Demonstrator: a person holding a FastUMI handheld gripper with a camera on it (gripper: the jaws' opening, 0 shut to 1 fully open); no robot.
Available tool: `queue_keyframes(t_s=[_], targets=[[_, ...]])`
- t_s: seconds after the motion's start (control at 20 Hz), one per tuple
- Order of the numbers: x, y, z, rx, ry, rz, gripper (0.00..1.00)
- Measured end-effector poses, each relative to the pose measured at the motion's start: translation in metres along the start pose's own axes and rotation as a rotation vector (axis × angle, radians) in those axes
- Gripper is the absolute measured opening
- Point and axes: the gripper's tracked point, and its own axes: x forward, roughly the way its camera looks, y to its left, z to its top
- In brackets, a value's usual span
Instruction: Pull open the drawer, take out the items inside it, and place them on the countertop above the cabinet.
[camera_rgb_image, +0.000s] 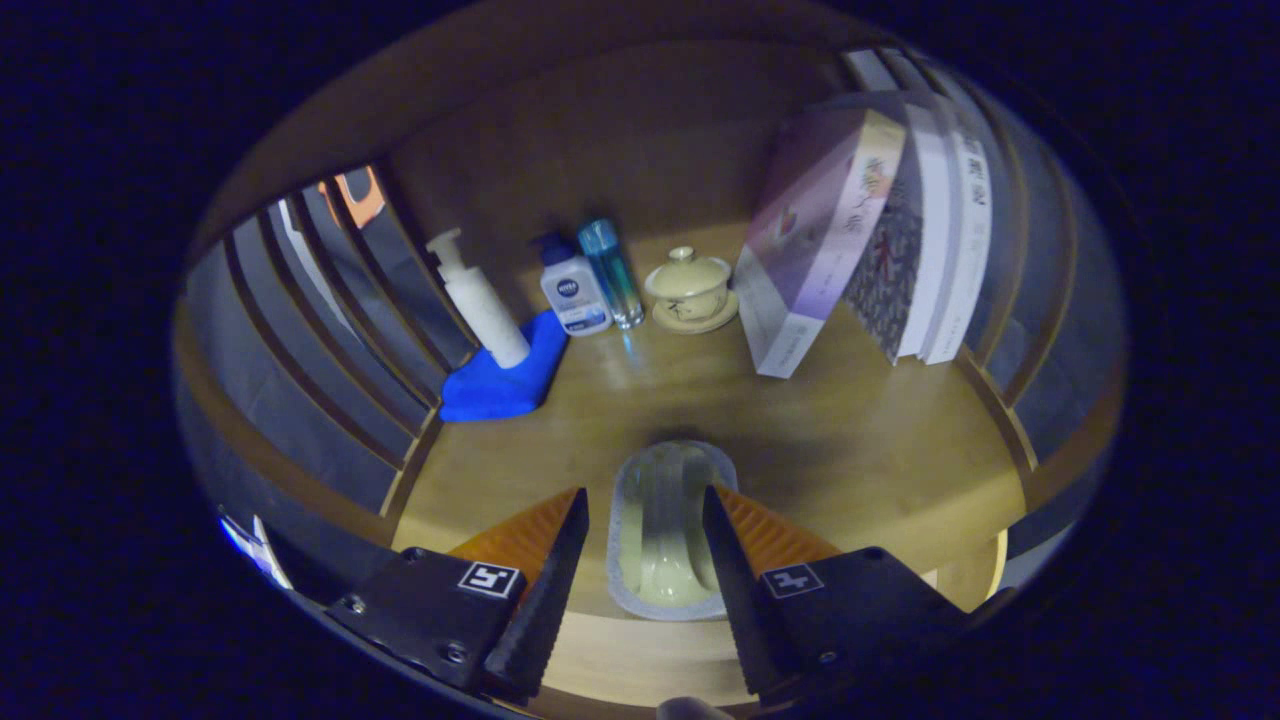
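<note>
Between the fingers of the tongs, which stand apart, a pale oblong dish lies on the wooden surface; whether the fingers touch it cannot be determined, and its contents are hard to make out. Beyond it stand a pump bottle on a blue cloth, a lidded cup and leaning books, partly cut off above.

Left of the lidded cup stand three bottles by a blue cloth; books lean right of it.
</note>
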Motion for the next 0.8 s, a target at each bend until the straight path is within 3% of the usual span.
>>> queue_keyframes(t_s=[0.25, 0.45, 0.8], targets=[[-0.060, -0.003, -0.013, -0.034, -0.184, -0.008, 0.79], [-0.112, -0.004, -0.037, -0.100, -0.346, -0.006, 0.98], [-0.168, -0.015, -0.135, -0.115, -0.490, -0.009, 0.98]])
